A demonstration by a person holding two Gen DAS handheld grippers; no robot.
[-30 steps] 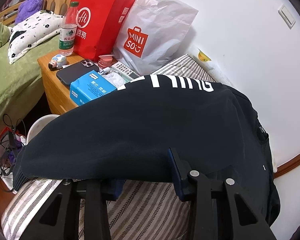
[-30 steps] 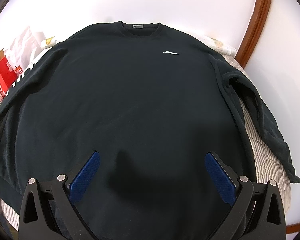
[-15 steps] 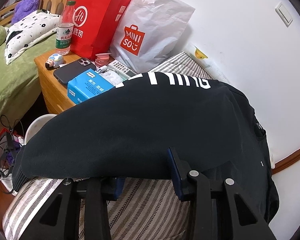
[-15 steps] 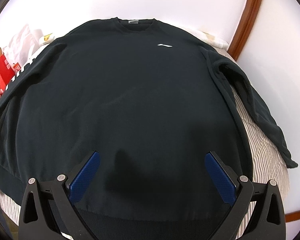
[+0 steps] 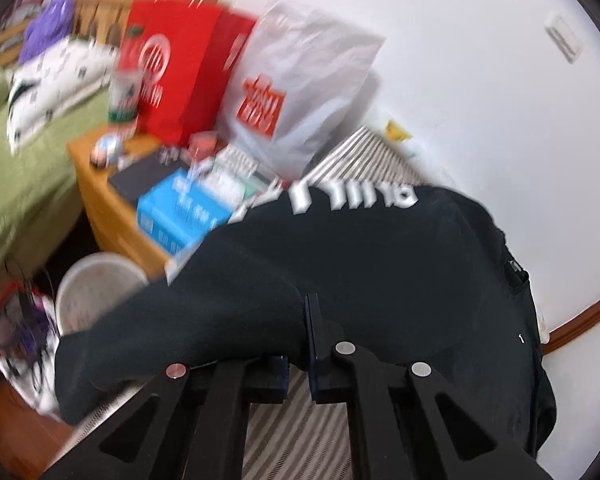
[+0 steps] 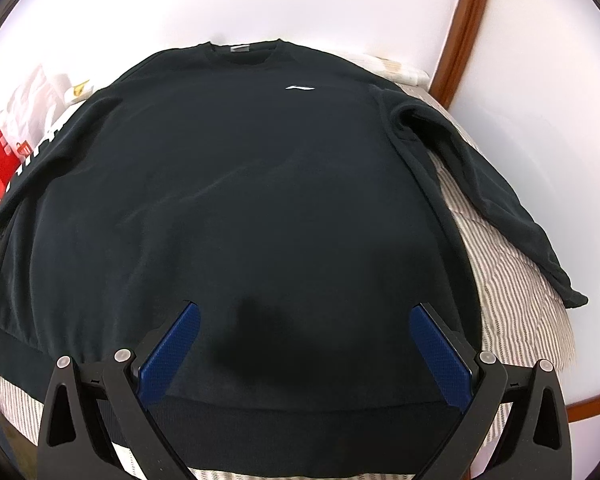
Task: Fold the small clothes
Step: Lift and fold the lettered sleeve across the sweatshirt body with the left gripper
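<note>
**Sleeve pinched on the left, right claw wide over the hem**

While your left gripper [image 5: 306, 344] has just been closing, its blue pads now sit together on a fold of the black sweatshirt's sleeve [image 5: 204, 320], which drapes off the near left edge of the striped bedding [image 5: 296, 432]. The black sweatshirt [image 6: 236, 200] lies flat, front up, on that bedding, collar at the far side against the white wall [image 6: 300, 4] and hem nearest you. Your right gripper [image 6: 304, 344] hovers above the hem with its jaws spread wide and nothing between them.

To the far left you have a wooden bedside table [image 5: 100, 188] carrying a red paper bag [image 5: 180, 68], a white shopping bag [image 5: 304, 80], a blue tissue pack [image 5: 180, 212] and a bottle [image 5: 124, 96]. Beyond it lies a green bedspread [image 5: 16, 184]; a pale bin [image 5: 96, 284] stands on the floor below the table.

Your left view is smeared, so the small items on the table cannot be made out. The other sleeve [image 6: 480, 184] trails off the right side, and a brown wooden trim [image 6: 460, 24] runs up the wall there.
</note>
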